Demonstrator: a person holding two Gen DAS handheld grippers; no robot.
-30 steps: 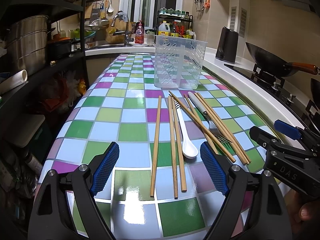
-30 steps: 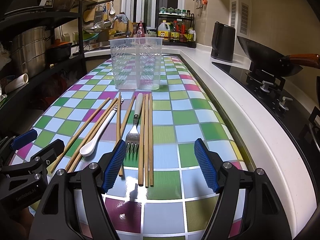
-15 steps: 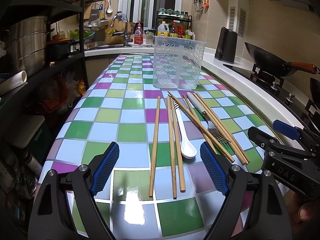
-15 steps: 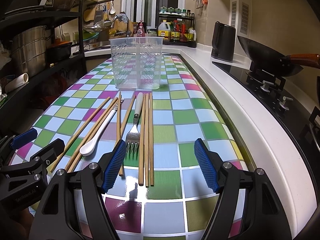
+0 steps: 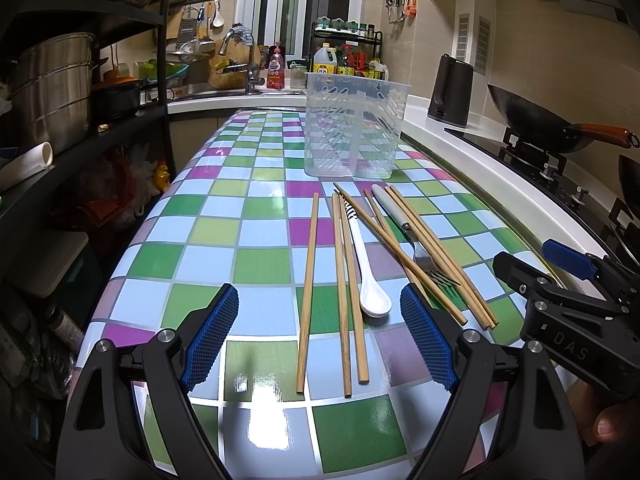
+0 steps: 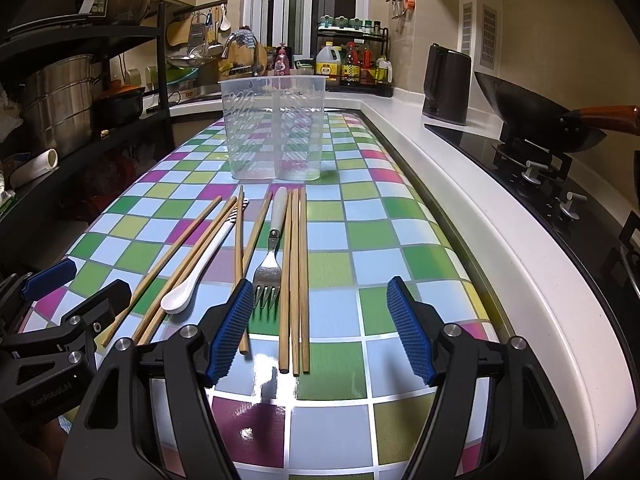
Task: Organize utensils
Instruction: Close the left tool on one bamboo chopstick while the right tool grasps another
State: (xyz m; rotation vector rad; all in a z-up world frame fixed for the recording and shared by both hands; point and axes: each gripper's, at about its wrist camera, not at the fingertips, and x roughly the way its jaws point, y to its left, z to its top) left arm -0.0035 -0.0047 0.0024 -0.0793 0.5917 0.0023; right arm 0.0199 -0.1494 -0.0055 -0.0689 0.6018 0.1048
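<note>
Tongs: left tongs (image 5: 320, 336) held wide, nothing gripped; right tongs (image 6: 320, 328) empty, closing. Chopsticks (image 5: 307, 284), spoon (image 5: 370, 276) and fork (image 6: 269, 256) are seen loose on surface (image 5: 248, 260). Holder (image 5: 354, 132) at 12 o'clock appears empty; nothing sorted yet.

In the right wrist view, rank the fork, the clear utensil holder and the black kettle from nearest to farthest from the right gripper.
1. Fork: flat on the checkered table, tines just ahead of the right gripper, whose jaws are closing on nothing.
2. Clear utensil holder: upright farther up the table, beyond the utensils.
3. Black kettle: farthest, on the white counter to the right.
</note>
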